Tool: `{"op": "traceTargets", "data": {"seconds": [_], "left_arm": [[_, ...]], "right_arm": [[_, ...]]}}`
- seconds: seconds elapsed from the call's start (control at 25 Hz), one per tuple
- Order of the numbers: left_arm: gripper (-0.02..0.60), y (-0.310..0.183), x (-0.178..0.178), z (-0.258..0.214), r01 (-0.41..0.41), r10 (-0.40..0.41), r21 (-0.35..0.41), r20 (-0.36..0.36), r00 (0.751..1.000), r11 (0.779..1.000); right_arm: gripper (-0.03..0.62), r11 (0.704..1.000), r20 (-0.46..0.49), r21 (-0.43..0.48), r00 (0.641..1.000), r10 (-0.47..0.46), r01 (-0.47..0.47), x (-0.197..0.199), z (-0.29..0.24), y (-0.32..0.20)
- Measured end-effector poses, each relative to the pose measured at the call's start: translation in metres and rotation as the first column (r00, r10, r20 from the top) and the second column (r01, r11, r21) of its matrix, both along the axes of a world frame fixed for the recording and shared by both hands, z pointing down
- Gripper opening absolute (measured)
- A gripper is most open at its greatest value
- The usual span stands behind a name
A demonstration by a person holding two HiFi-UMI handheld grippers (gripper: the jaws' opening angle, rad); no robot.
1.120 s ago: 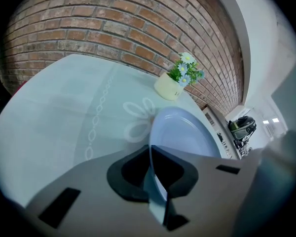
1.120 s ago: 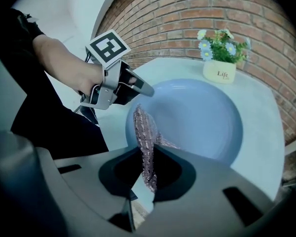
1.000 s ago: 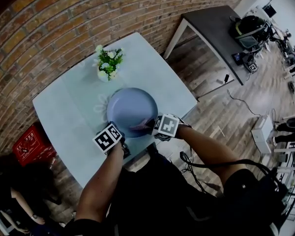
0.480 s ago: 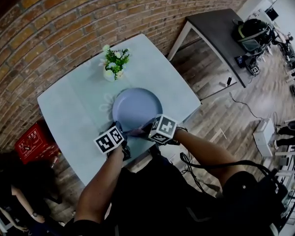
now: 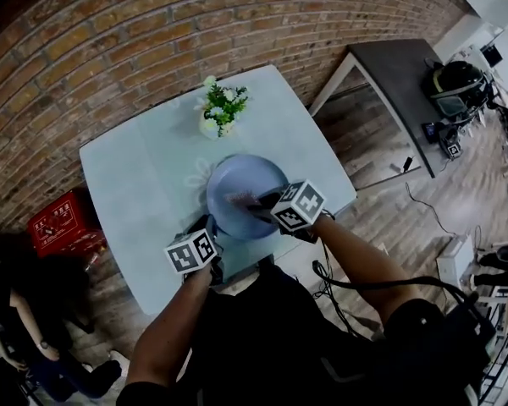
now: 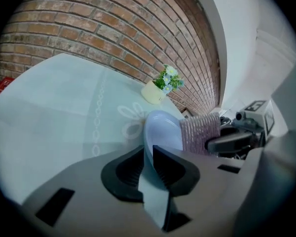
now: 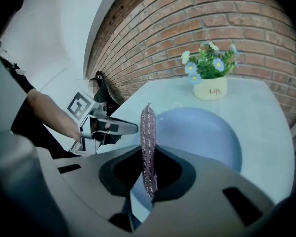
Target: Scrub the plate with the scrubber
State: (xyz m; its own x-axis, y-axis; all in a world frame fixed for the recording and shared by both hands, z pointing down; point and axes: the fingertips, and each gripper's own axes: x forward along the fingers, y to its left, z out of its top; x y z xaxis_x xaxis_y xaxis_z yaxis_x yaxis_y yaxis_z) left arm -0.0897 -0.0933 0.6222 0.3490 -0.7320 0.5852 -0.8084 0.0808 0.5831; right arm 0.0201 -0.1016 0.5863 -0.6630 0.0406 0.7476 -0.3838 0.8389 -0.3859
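Note:
The blue plate [image 5: 258,176] sits over the near part of the pale table [image 5: 144,184] and looks tipped up at its near rim. My left gripper [image 5: 210,227] holds that rim; in the left gripper view the plate [image 6: 163,127] runs edge-on between the jaws [image 6: 149,154]. Those jaws have just been opening a little, but the pads still lie against the rim. My right gripper [image 5: 256,201] is shut on the purple scrubber [image 7: 148,132], which reaches over the plate's face [image 7: 202,132]. The scrubber [image 6: 200,132] stands just right of the plate.
A small pot of flowers [image 5: 220,112] stands on the table behind the plate. A red crate [image 5: 59,222] lies on the floor at left, and a dark table [image 5: 406,83] with gear stands at right. A person [image 5: 17,328] is at the lower left.
My right gripper has carried the scrubber up and farther over the plate's face. The left gripper has shifted only slightly, still on the near rim.

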Motion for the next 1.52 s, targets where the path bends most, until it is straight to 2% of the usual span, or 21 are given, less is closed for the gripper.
{"op": "traceTargets", "data": {"seconds": [0.12, 0.28, 0.48, 0.76, 0.96, 1.24, 1.52], "left_arm": [[0.079, 0.008, 0.009, -0.004, -0.02, 0.019, 0.018, 0.053, 0.998, 1.0], [0.091, 0.022, 0.018, -0.003, 0.044, -0.043, -0.012, 0.055, 0.998, 0.999], [0.094, 0.022, 0.021, -0.002, 0.1, -0.099, -0.008, 0.1, 0.99, 0.995], [0.072, 0.022, 0.026, 0.004, 0.149, -0.149, 0.009, 0.127, 0.981, 0.989], [0.064, 0.021, 0.025, 0.004, 0.171, -0.175, 0.039, 0.144, 0.974, 0.984], [0.058, 0.021, 0.024, 0.002, 0.191, -0.197, 0.053, 0.147, 0.969, 0.98], [0.06, 0.022, 0.023, 0.002, 0.199, -0.207, 0.082, 0.111, 0.972, 0.977]], "right_arm": [[0.057, 0.994, 0.026, 0.074, 0.997, 0.076, -0.078, 0.002, -0.011, -0.037], [0.057, 0.965, 0.028, 0.222, 0.99, 0.137, -0.14, -0.002, -0.017, -0.082], [0.057, 0.915, 0.002, 0.39, 0.994, 0.108, -0.1, -0.012, -0.011, -0.121], [0.057, 0.864, -0.058, 0.502, 0.998, -0.005, 0.033, -0.036, 0.008, -0.123], [0.057, 0.85, -0.087, 0.509, 0.99, -0.107, 0.136, -0.049, 0.021, -0.107], [0.057, 0.884, -0.031, 0.441, 0.988, -0.153, 0.151, -0.066, 0.034, -0.088], [0.057, 0.888, -0.016, 0.408, 0.975, -0.223, 0.21, -0.078, 0.039, -0.069]]}}
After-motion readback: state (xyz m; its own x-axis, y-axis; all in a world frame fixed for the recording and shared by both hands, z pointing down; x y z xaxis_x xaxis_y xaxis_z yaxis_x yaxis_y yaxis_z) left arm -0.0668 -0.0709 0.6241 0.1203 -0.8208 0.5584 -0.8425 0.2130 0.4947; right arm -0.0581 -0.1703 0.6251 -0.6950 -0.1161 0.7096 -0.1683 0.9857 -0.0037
